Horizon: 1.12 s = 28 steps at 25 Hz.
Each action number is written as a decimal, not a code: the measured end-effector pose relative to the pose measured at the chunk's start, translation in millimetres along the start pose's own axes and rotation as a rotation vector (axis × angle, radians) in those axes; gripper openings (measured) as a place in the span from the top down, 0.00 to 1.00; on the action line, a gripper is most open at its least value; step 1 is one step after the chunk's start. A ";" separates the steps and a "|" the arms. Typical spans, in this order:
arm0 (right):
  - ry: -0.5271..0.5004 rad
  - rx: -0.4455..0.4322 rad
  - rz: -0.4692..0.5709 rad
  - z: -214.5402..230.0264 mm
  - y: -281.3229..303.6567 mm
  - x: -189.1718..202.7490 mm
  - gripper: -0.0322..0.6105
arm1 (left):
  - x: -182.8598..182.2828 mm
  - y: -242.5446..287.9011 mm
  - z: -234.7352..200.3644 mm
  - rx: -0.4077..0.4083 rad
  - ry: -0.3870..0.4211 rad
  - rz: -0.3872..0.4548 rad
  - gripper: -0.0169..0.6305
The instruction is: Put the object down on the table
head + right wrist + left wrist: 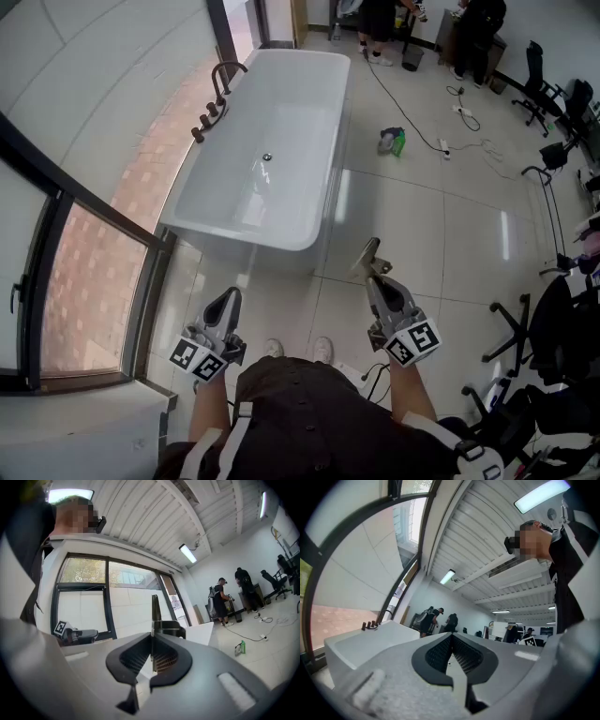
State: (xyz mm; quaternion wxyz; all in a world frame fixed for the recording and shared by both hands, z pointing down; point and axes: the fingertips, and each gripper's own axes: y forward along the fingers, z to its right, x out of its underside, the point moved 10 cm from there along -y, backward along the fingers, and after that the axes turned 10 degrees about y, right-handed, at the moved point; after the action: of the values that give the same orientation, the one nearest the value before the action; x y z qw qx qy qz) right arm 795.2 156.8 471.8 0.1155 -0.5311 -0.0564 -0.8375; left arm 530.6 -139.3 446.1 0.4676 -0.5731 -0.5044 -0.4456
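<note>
My right gripper point(376, 273) is shut on a small dark metal object point(368, 254) that juts past its tips over the tiled floor. In the right gripper view the object point(165, 628) shows a dark round body clamped at the jaw tips, with a thin narrow strip standing straight up from it. My left gripper point(225, 299) hangs at the lower left, close to the window sill. Its jaws meet at the tip with nothing between them in the left gripper view point(451, 639). No table shows in any view.
A white freestanding bathtub point(309, 225) stands just ahead, with a dark faucet point(223, 79) on its left rim. A green bottle point(395, 142) and cables point(450, 145) lie on the floor beyond. Office chairs point(539, 323) crowd the right. People stand at the far end.
</note>
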 end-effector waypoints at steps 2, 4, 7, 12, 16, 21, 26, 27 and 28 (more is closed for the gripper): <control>-0.018 -0.024 -0.020 -1.1 8.5 3.3 0.95 | 3.7 -13.1 -6.1 -0.033 0.001 0.007 0.98; -0.045 -0.039 -0.039 -0.8 19.1 2.8 0.95 | 6.4 -25.3 -15.3 -0.068 0.005 0.002 0.98; -0.086 -0.051 -0.045 -2.3 39.9 -3.4 0.95 | 2.4 -45.8 -36.7 -0.122 0.007 0.016 0.98; -0.093 -0.080 -0.011 -26.1 79.6 -6.8 0.95 | -21.0 -81.8 -73.2 -0.186 0.056 0.077 0.98; -0.106 -0.175 0.020 -65.9 136.3 -9.5 0.95 | -42.1 -122.0 -107.7 -0.280 0.125 0.097 0.98; -0.102 -0.293 0.012 -118.7 200.9 1.4 0.95 | -53.7 -186.2 -133.0 -0.401 0.149 0.124 0.98; -0.098 -0.381 -0.021 -165.7 240.0 19.5 0.95 | -46.9 -240.3 -149.9 -0.523 0.125 0.145 0.98; -0.104 -0.396 -0.030 -172.6 245.7 21.6 0.95 | -46.6 -247.6 -152.4 -0.538 0.120 0.154 0.98; -0.107 -0.407 -0.037 -178.9 251.1 23.6 0.95 | -47.2 -254.1 -155.2 -0.549 0.118 0.160 0.98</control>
State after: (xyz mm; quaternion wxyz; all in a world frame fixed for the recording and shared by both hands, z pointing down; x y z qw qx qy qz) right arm 692.3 -128.0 409.2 -0.0127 -0.5862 0.0982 -0.8041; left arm 267.3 -286.2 447.4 0.3572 -0.6892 -0.2904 -0.5596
